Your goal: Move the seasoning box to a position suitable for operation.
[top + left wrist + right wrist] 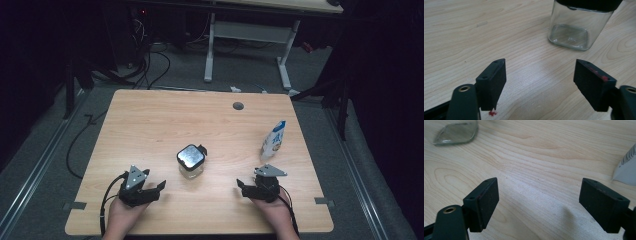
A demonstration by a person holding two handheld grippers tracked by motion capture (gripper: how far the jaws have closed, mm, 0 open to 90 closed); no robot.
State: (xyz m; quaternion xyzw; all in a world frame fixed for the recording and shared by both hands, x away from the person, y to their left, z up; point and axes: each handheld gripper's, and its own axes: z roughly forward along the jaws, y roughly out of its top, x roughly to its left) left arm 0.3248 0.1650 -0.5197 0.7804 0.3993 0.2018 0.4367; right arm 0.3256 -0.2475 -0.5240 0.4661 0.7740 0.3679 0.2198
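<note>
One left gripper (pixel 159 187) is resting with its jaws spread wide and holding nothing, one glass jar (pixel 190 161) is standing just ahead of it on the table (pixel 150 125). One pouch (pixel 273 140) is standing farther right, and one right gripper (pixel 241 188) is sitting near it, equally wide and unladen, nothing blocking either

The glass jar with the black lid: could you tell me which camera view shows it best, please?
The high view shows the jar best: whole, lid on, standing mid-table between both hands. The left gripper view shows its clear body and base close up, with the lid cut off at the top. The right gripper view catches a corner of its base.
</note>
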